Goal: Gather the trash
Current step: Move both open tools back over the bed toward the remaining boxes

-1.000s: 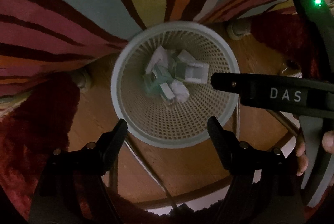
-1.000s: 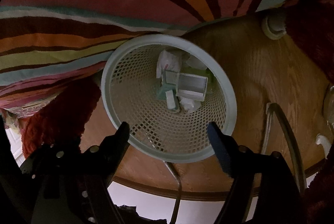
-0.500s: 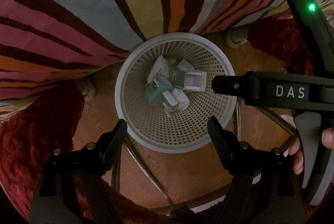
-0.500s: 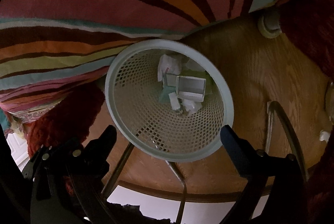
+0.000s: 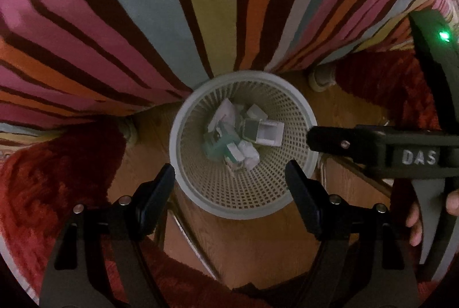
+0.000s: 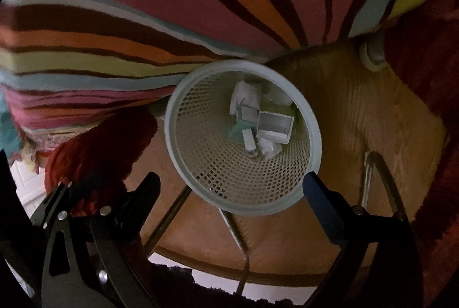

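Observation:
A pale mesh waste basket (image 5: 298, 194) stands on a round wooden surface, and also shows in the right wrist view (image 6: 314, 133). Inside lie crumpled white paper (image 5: 249, 155), a small white open box (image 5: 269, 133) and teal packaging (image 5: 215, 148); the box (image 6: 275, 126) and paper (image 6: 245, 95) show in the right wrist view too. My left gripper (image 5: 229, 177) is open and empty above the basket. My right gripper (image 6: 231, 189) is open and empty above the basket's near rim; one of its fingers (image 5: 332, 140) reaches in from the right in the left wrist view.
A striped multicoloured cloth (image 5: 172, 7) lies behind the basket. Red shaggy fabric (image 5: 51, 164) flanks the wooden surface (image 6: 387, 118) on both sides. A metal wire frame (image 6: 375, 179) runs under the surface. A pale round knob (image 5: 321, 77) sits at the back right.
Both grippers have risen away from the basket, which looks smaller now. The right gripper's jaws have opened wider. The trash in the basket has not moved.

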`<state>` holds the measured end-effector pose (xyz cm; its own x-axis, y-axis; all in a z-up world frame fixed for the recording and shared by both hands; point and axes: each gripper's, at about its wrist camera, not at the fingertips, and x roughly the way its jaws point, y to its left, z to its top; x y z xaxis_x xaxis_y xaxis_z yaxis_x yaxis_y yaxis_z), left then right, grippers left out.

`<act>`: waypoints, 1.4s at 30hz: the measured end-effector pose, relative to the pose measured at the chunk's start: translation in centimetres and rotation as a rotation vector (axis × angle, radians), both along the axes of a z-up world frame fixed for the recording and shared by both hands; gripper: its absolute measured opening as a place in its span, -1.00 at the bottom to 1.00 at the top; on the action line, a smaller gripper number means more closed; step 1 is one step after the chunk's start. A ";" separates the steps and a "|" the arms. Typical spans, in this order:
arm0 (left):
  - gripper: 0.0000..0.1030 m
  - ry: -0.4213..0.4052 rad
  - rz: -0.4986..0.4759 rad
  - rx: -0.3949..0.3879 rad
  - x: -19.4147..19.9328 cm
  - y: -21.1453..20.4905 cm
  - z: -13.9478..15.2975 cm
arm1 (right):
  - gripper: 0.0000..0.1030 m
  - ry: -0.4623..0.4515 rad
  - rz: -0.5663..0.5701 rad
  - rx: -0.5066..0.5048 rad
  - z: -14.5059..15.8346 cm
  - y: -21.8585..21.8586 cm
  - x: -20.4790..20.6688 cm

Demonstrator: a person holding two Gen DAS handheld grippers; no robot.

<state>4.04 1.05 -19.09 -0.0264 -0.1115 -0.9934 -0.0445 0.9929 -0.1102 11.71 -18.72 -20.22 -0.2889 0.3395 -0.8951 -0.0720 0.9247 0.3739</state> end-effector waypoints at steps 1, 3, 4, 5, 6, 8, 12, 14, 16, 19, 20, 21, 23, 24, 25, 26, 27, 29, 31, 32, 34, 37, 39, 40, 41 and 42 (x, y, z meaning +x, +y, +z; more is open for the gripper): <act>0.50 -0.013 0.001 -0.002 0.0 0.0 0.3 | 0.85 -0.018 0.008 0.003 0.5 0.0 0.0; 0.50 -0.044 0.002 -0.004 -0.1 0.0 1.2 | 0.85 -0.056 0.023 0.008 1.6 -0.1 0.1; 0.50 -0.060 0.000 -0.003 -0.1 -0.1 1.5 | 0.85 -0.074 0.026 0.013 2.0 -0.1 0.2; 0.50 -0.075 -0.005 0.000 -0.2 -0.2 1.9 | 0.85 -0.096 0.030 0.020 2.6 -0.3 0.3; 0.50 -0.091 -0.010 0.005 -0.2 -0.3 2.3 | 0.85 -0.131 0.037 0.029 3.5 -0.5 0.4; 0.50 -0.130 -0.024 0.018 -0.2 -0.5 3.2 | 0.85 -0.211 0.068 0.040 5.4 -0.5 0.6; 0.50 -0.217 -0.034 0.032 -0.3 -0.5 5.3 | 0.85 -0.383 0.085 0.105 10.0 -0.9 1.3; 0.50 -0.276 -0.025 0.035 0.0 -0.3 6.8 | 0.85 -0.506 0.076 0.122 12.7 -1.4 2.0; 0.50 -0.340 -0.006 0.016 0.6 0.1 8.5 | 0.85 -0.652 0.064 0.105 15.4 -2.0 3.1; 0.50 -0.434 0.010 0.013 2.0 0.7 10.8 | 0.85 -0.799 0.021 0.090 18.0 -3.4 5.1; 0.50 -0.452 0.010 0.015 2.6 0.9 11.3 | 0.85 -0.820 0.007 0.091 18.5 -3.9 5.9; 0.50 -0.468 0.014 0.024 3.2 1.2 11.7 | 0.85 -0.837 -0.010 0.092 18.8 -4.4 7.0; 0.50 -0.503 0.030 0.035 4.8 1.8 12.7 | 0.85 -0.864 -0.031 0.081 19.4 -5.0 8.2; 0.50 -0.518 0.043 0.039 5.8 2.1 13.1 | 0.85 -0.881 -0.038 0.068 19.6 -5.2 9.0; 0.50 -0.529 0.050 0.042 6.4 2.2 13.4 | 0.85 -0.895 -0.043 0.061 19.8 -5.4 9.8; 0.50 -0.540 0.056 0.045 7.1 2.4 13.6 | 0.85 -0.909 -0.045 0.056 20.0 -5.6 10.5; 0.50 -0.550 0.062 0.054 8.0 2.6 13.9 | 0.85 -0.921 -0.043 0.049 20.2 -5.8 11.0; 0.50 -0.561 0.066 0.058 9.3 2.7 14.5 | 0.85 -0.945 -0.033 0.030 20.6 -5.6 11.9; 0.50 -0.567 0.065 0.063 10.8 2.7 14.7 | 0.85 -0.962 -0.013 0.011 20.7 -5.3 13.3; 0.50 -0.572 0.064 0.063 11.3 2.6 14.7 | 0.85 -0.969 -0.006 0.006 20.9 -5.4 13.9; 0.50 -0.577 0.060 0.062 12.4 2.5 14.7 | 0.85 -0.973 0.001 0.006 20.9 -5.2 14.7; 0.50 -0.584 0.058 0.054 14.0 2.3 14.6 | 0.85 -0.977 0.011 0.006 20.7 -4.9 15.8; 0.50 -0.584 0.061 0.047 14.9 2.5 14.6 | 0.85 -0.974 0.019 0.003 20.5 -4.7 16.5; 0.50 -0.585 0.064 0.042 15.4 2.6 14.5 | 0.85 -0.973 0.021 0.003 20.4 -4.6 16.8; 0.50 -0.585 0.066 0.038 15.9 2.6 14.4 | 0.85 -0.975 0.022 0.003 20.2 -4.5 17.1; 0.50 -0.586 0.068 0.033 16.5 2.7 14.4 | 0.85 -0.976 0.024 0.003 20.2 -4.5 17.3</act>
<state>20.51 3.77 -4.69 0.5340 -0.0625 -0.8432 -0.0495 0.9932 -0.1050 28.97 -23.22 -0.02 0.5719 0.3457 -0.7439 -0.3698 0.9181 0.1424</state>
